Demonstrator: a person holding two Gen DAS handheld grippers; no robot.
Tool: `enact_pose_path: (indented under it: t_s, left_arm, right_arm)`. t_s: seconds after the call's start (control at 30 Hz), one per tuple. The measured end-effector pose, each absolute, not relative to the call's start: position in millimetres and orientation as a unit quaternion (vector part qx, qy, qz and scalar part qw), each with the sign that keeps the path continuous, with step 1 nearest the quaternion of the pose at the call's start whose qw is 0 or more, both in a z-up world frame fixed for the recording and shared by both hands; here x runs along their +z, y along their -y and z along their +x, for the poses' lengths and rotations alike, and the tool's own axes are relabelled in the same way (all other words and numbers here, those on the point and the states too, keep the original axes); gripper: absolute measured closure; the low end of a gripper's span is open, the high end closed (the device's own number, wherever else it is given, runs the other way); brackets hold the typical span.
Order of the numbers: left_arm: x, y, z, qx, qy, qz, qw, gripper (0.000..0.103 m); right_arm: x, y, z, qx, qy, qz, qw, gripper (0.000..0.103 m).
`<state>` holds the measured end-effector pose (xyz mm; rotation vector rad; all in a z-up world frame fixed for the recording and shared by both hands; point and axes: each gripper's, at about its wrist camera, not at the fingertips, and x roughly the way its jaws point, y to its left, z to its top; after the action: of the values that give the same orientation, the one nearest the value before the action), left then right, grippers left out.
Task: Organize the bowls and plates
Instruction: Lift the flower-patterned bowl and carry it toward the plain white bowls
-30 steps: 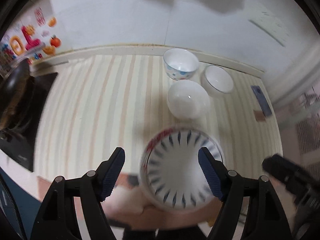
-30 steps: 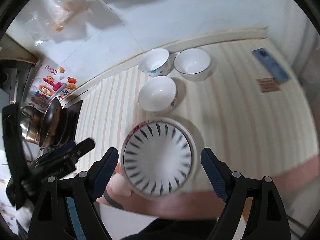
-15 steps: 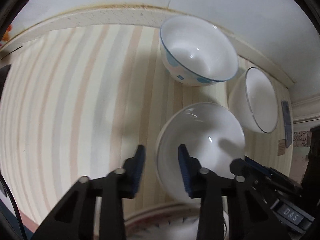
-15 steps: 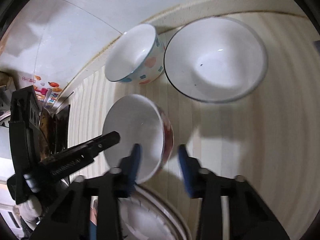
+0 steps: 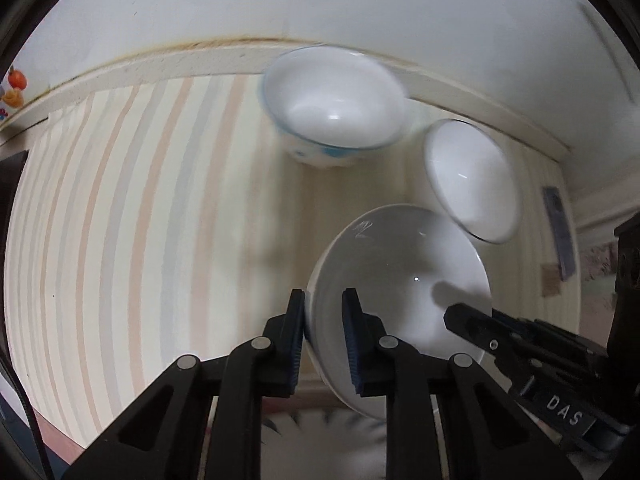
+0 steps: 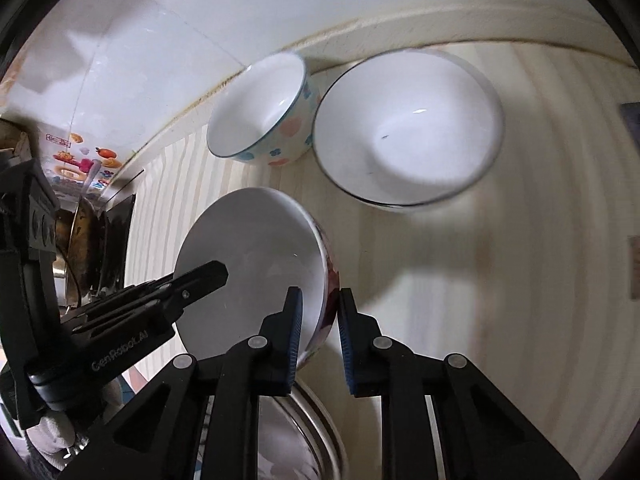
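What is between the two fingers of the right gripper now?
The rim of the white bowl: in the right wrist view, one finger of the right gripper is inside it, the other against its red-patterned outer wall.

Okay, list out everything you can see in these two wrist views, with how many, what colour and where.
Held bowl: one, white inside with red pattern outside, tilted, gripped on opposite sides of its rim by both tools.
Spotted bowl: one, white with blue and pink spots, at the back by the wall.
Large bowl: one, white with dark rim, just right of the spotted bowl.
Patterned plate: one, white with dark markings, blurred, below the held bowl.
Striped counter: one, cream with pastel stripes.
Stickers: several, orange and red, on the wall at left.
Pans: dark, far left; count unclear.
Left tool: black with blue pads, shut on the bowl rim.
Right tool: black with blue pads, shut on the bowl rim.
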<state>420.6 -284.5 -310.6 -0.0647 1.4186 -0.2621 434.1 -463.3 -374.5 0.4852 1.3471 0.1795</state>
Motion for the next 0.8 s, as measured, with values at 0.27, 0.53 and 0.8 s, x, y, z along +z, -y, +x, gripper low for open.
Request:
enact_pose_path:
  t_s: [0.27, 0.53, 0.8]
  left_arm:
    - [-284.2, 336.6, 371.5, -0.177, -0.638, -0.015, 0.749, 0.087]
    - [-287.1, 382.6, 328.5, -0.230, -0.648, 0.015, 0.726, 0.087]
    - [-317.1, 420.6, 293.5, -0.252, -0.663, 0.066, 0.702, 0.087]
  right_arm:
    - [-334.5, 509.2, 375.2, 0.050, -0.604, 0.225, 0.763, 0.083]
    - [-317.3, 556.2, 300.9, 0.006, -0.598, 0.236, 0.766, 0.083]
    - [-341.8, 594.0, 251.7, -0.034, -0.606, 0.257, 0.752, 0.083]
